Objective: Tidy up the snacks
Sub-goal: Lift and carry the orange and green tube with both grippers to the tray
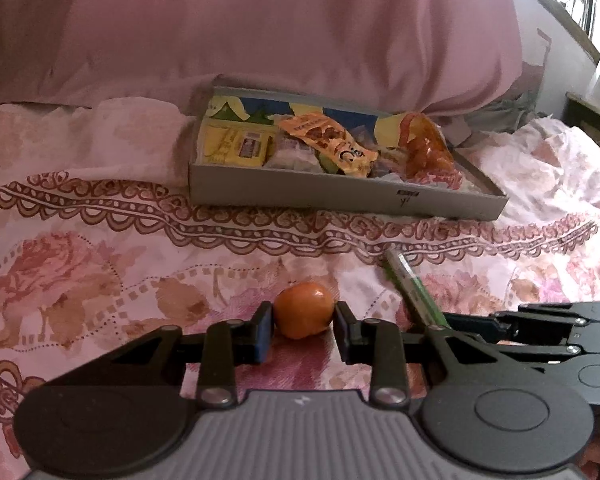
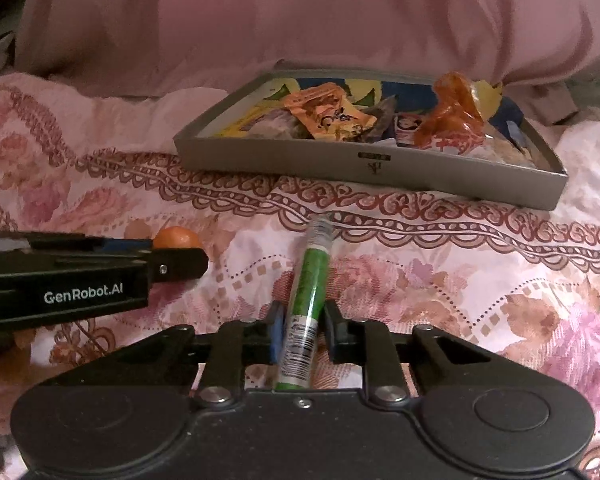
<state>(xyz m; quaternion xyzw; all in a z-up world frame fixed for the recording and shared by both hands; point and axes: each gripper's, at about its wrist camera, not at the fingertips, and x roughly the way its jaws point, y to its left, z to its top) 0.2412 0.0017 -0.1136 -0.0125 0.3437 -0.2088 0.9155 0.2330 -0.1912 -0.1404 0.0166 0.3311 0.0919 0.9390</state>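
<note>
**Both grippers loaded, box dead ahead**

Your left gripper [image 1: 303,330] pinches the orange snack [image 1: 304,314]; your right gripper [image 2: 302,330] clamps the green tube [image 2: 306,312], long axis pointing away. Both sit on the bed, the box [image 1: 340,196] just beyond.

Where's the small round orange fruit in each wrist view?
Left wrist: the small round orange fruit sits low centre, on the floral bedsheet between the left gripper fingers.
Right wrist: the same fruit shows at mid-left, half hidden behind the left gripper, which reaches in from the left edge.
Shared landmark: the shallow grey cardboard tray of snack packets, beyond the fruit in both.
</note>
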